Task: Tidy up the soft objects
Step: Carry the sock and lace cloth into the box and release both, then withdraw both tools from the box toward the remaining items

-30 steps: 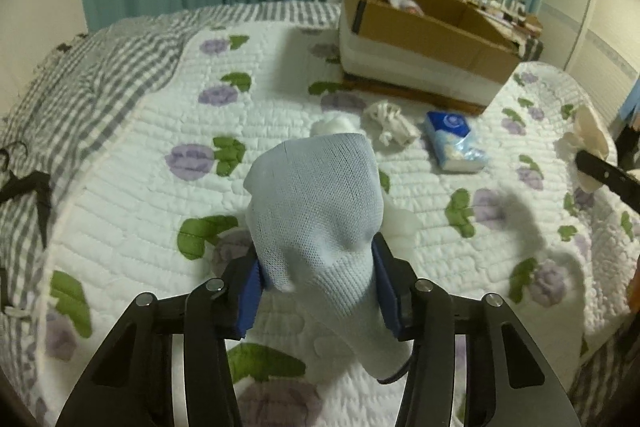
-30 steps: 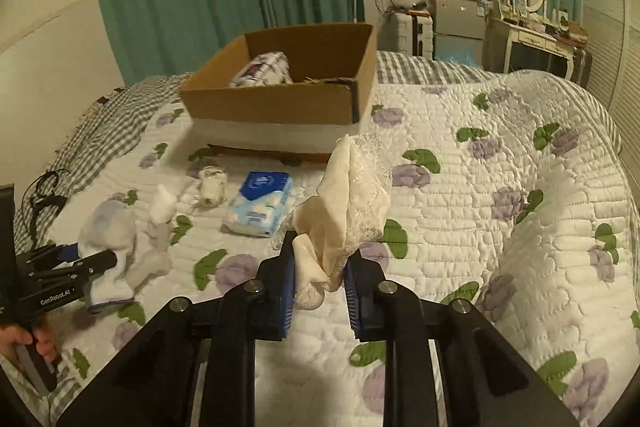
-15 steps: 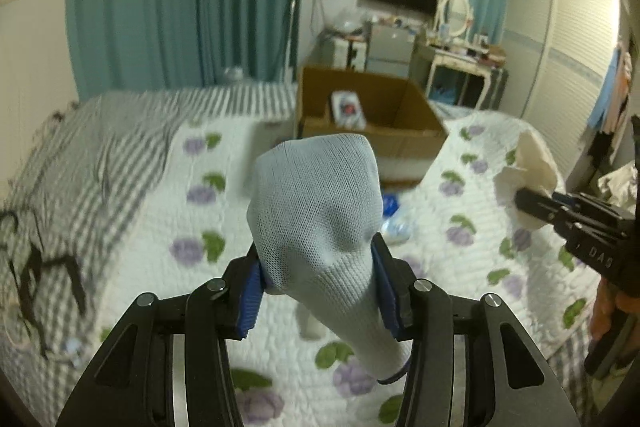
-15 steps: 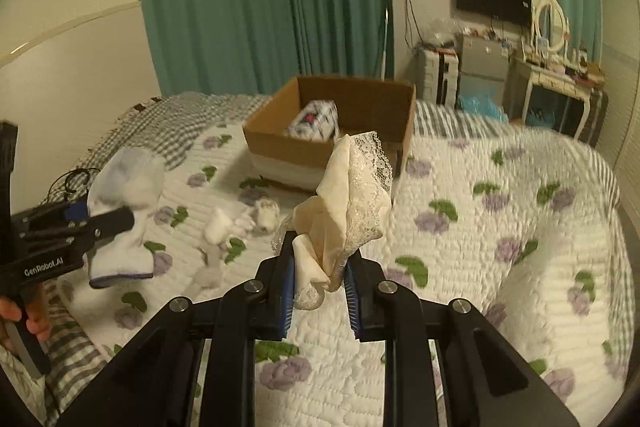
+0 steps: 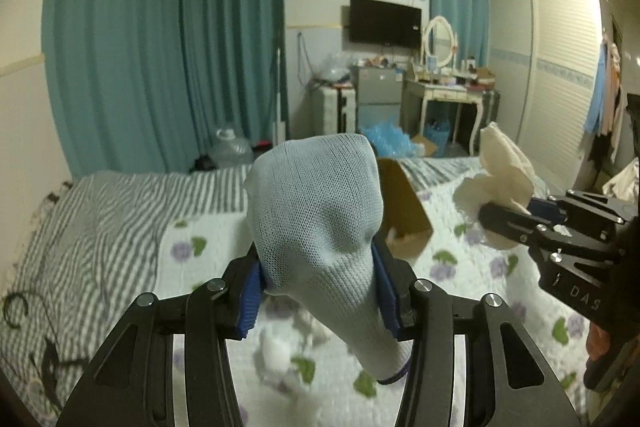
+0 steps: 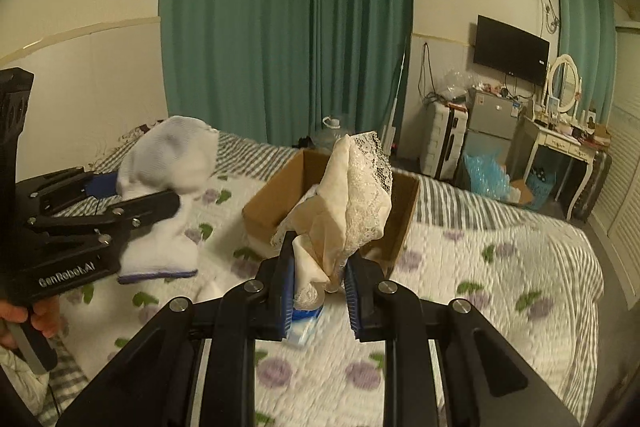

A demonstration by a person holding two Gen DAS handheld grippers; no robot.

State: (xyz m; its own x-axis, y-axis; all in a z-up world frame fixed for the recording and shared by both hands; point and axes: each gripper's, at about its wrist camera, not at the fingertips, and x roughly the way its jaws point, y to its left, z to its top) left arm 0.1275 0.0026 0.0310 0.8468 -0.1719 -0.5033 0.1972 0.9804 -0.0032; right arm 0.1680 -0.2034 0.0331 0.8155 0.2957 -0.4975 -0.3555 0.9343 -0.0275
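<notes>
Pale blue knit fills the left wrist view: a sock (image 5: 316,223) is clamped between the blue pads of the left gripper (image 5: 318,291), its toe standing up past the fingertips and its cuff hanging down below the jaws. The right gripper (image 6: 318,287) is clenched on a cream cloth with a lace edge (image 6: 352,203), bunched at the pinch and fanning out above it. Both pieces are held in the air over the quilted bedspread (image 6: 500,267), with the open cardboard box (image 6: 404,219) beyond them on the bed; something already lies inside it, though what cannot be made out. A few small white items (image 5: 280,347) and a blue packet (image 6: 304,323) lie on the quilt below, blurred. Judging by how they drape, both fabrics are light and limp, so they should carry no real load on the jaws, but they will flop and swing, and a loose end could catch on the box rim. The sock looks stretchy and grippy (the mesh knit gives the pads plenty to bite), and mid-foot seems a sound place to hold it. The lace cloth is probably the more delicate: it is best gripped in the gathered plain fabric, as now, not by the lace edge, which could snag or tear. Letting go low over the box opening would likely keep either piece from sliding out over the side.
</notes>
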